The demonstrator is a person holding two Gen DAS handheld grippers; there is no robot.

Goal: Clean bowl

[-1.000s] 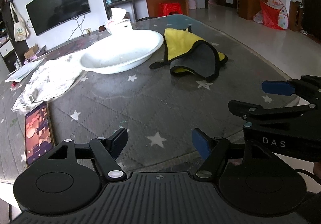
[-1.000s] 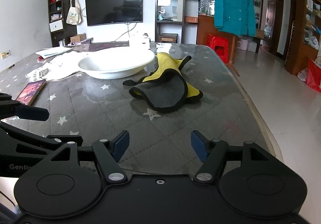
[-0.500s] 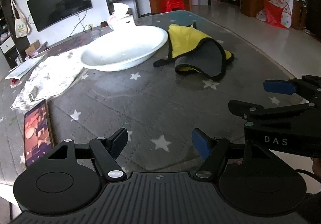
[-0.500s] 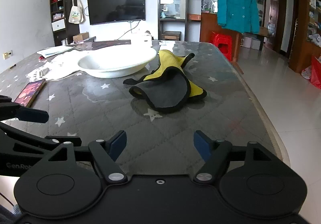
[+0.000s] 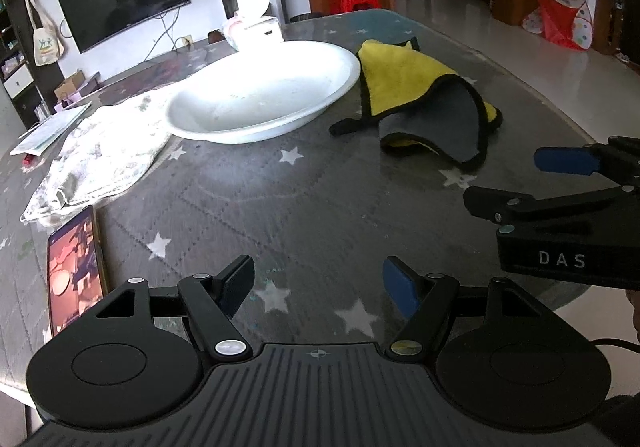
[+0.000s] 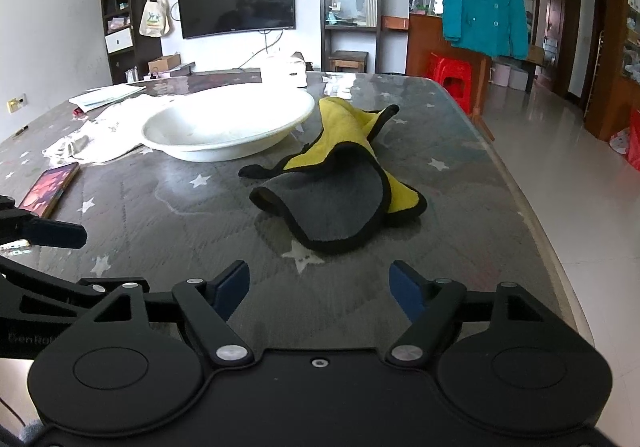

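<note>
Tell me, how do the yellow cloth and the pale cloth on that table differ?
The yellow and grey cloth is brightly coloured with a black edge; the white mottled cloth is pale and blotchy. The yellow and grey cloth is folded over itself into a hump on one side of the white bowl; the white mottled cloth lies flatter on the other side, its edge running under the bowl's rim. Both lie loose on the star-patterned table, held by no fingers.

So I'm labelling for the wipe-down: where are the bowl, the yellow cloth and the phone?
bowl (image 5: 260,95): left wrist view, inner basin.
yellow cloth (image 6: 344,203): right wrist view, grey folded-over flap.
phone (image 5: 74,267): left wrist view, lit screen.
</note>
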